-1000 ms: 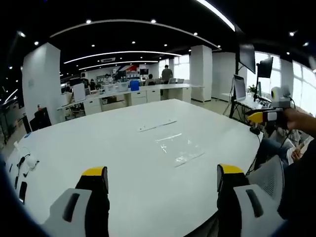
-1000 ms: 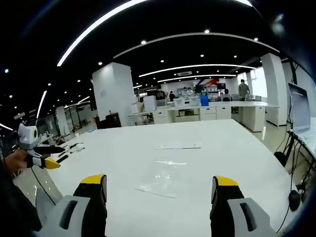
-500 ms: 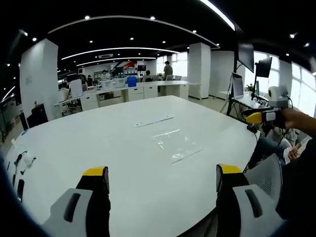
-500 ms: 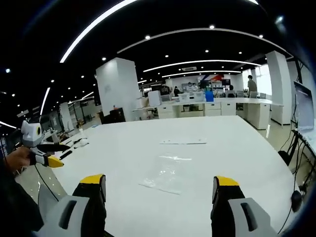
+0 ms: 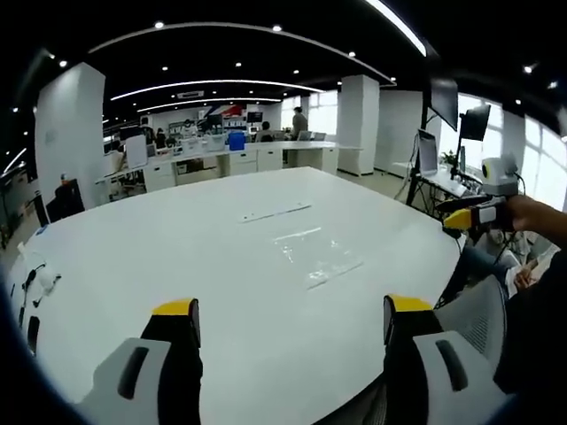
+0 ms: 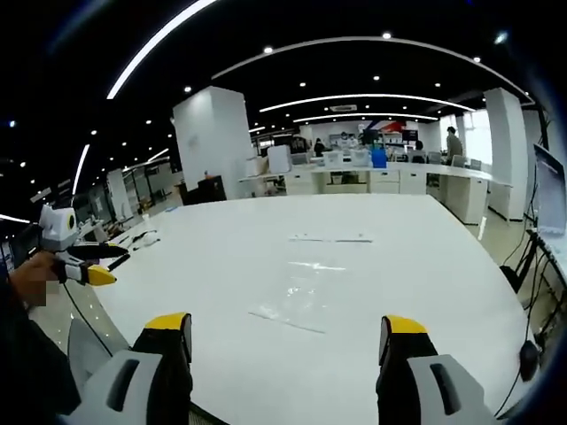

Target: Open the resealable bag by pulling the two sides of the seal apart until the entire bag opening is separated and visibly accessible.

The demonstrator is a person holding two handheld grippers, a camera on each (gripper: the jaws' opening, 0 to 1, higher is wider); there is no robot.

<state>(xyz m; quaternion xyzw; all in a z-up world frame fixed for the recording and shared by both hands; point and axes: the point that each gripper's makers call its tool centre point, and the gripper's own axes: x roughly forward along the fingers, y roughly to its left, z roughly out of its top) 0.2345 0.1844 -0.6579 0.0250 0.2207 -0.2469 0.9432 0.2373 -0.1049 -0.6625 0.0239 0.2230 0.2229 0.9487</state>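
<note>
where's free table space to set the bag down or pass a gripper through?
Most of the white table is bare: the wide stretch between the clear bag and the near edge, and the left side as far as the cables at the rim. Just past the bag lies a thin white strip. Both grippers, left gripper and right gripper, hang open short of the bag.

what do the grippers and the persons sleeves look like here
The left gripper and right gripper look alike: each has two grey jaw housings with a dark slot, black inner faces and yellow tips. A white round-lens box rides on each. The person wears dark sleeves.
</note>
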